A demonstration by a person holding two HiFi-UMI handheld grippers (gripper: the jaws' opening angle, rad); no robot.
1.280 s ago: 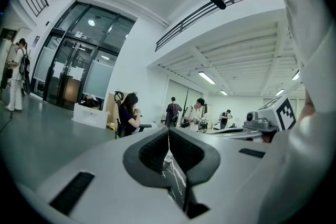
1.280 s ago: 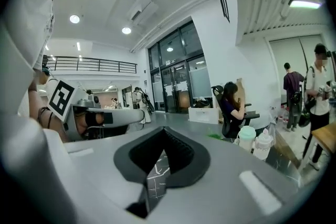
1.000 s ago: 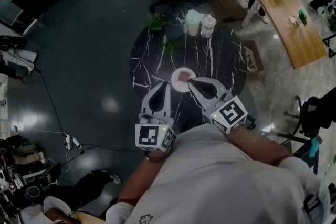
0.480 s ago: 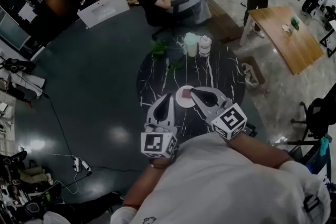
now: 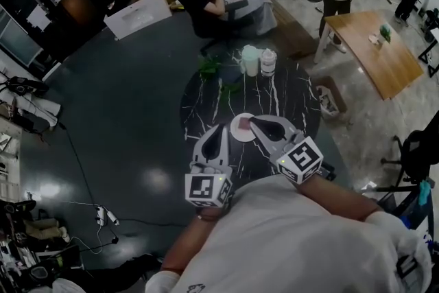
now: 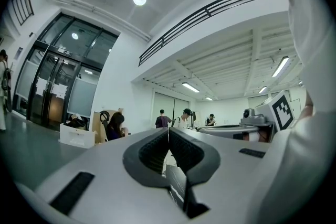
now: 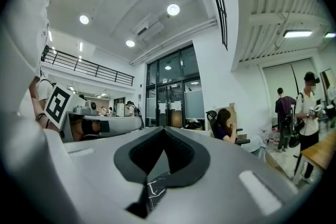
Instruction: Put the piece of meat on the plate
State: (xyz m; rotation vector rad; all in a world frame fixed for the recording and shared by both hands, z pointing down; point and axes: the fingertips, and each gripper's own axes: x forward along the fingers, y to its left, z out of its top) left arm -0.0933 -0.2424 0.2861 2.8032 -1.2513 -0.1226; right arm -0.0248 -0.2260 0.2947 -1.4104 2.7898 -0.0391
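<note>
The left gripper had its jaws closed together on nothing. The right gripper was likewise closed and empty. The piece of meat lay on the plate on the counter, just ahead of the right gripper's tip and to the right of the left gripper's. Its long axis could not be determined.

In the head view, the right rim of the plate at centre is covered by the tip of the right gripper. The piece of meat is seen only as a small reddish patch. What the two containers at upper centre hold cannot be told. The person's torso is cut off by the lower edge. In the right gripper view, the marble table is seen only as a sliver below the closed jaws.
</note>
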